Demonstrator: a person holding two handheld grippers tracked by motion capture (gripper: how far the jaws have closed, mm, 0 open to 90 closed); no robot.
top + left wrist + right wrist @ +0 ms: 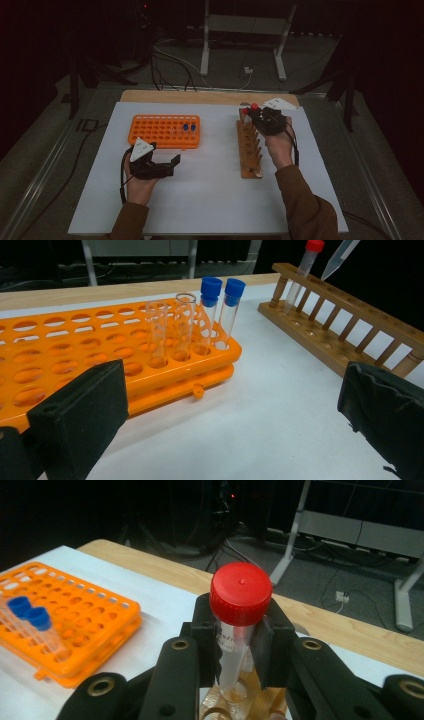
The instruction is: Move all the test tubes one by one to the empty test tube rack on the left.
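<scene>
Red-capped tube [239,630] sits clamped between the pads of my right tool [240,650], gripped just under its cap, and it stands upright with its lower end over a hole at the far end of the wooden rack [248,147]. In the right gripper view the cap rises above my jaws, and below them the clear body runs down to the rack's top rail; whether its tip is clear of the hole I cannot tell. In the high view my right tool [250,114] is at the rack's far end, with the red cap [254,106] just ahead of it. In the left gripper view the same tube [305,267] leans slightly at that end of the rack [345,320].

My left tool [172,161] rests low on the white table [210,190], jaws spread wide with nothing between them. Just ahead of it and a little to its left lies the orange rack [100,355], which holds two blue-capped tubes [220,315] side by side and two open clear tubes [170,330] next to them. My left tool touches none of these. The wooden rack lies well off to my left tool's right.
</scene>
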